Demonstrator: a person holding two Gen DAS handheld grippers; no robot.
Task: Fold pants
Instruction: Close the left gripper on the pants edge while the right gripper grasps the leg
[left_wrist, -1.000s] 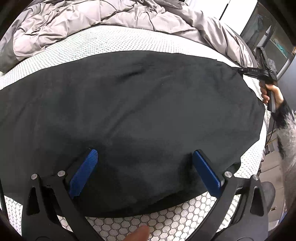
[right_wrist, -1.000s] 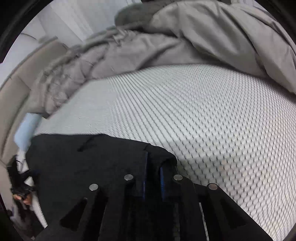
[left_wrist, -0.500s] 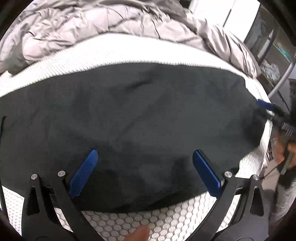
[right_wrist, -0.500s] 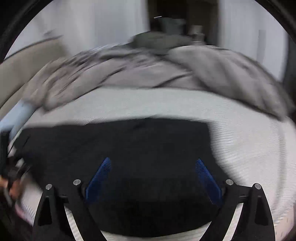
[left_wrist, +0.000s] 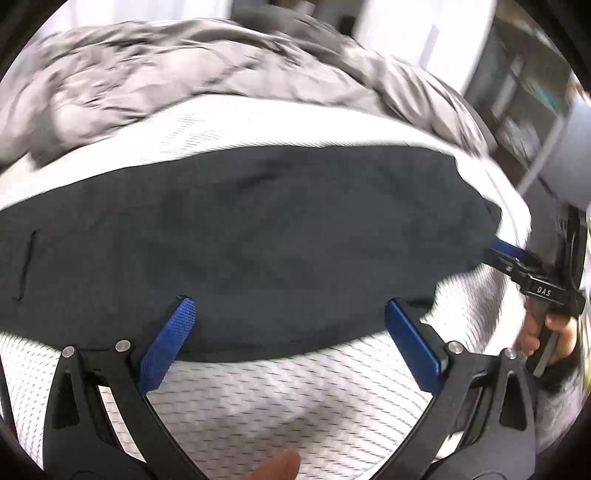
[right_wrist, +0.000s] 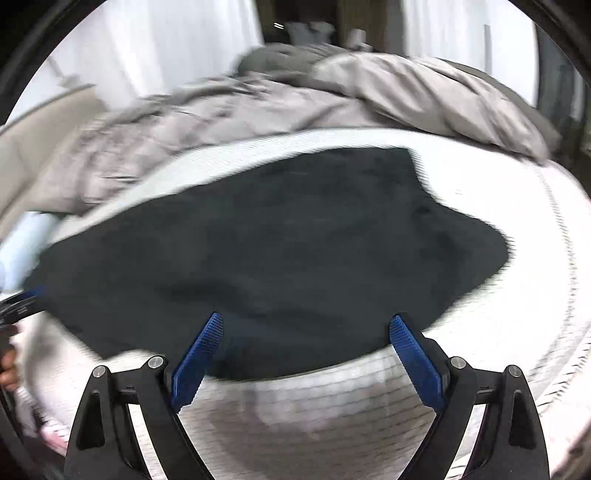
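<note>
I see the black pants (left_wrist: 251, 240) lying flat on the white honeycomb-textured mattress (left_wrist: 258, 398), with a rumpled grey duvet (left_wrist: 184, 74) behind. My left gripper (left_wrist: 290, 341) is spread wide over the near hem, holding nothing. My right gripper (right_wrist: 306, 350) is likewise spread and empty (both views are motion-blurred) over the pants' near edge.

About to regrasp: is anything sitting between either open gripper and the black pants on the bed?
Nothing visible. The left gripper and right gripper both face the pants directly; the gray comforter is bunched beyond them.
</note>
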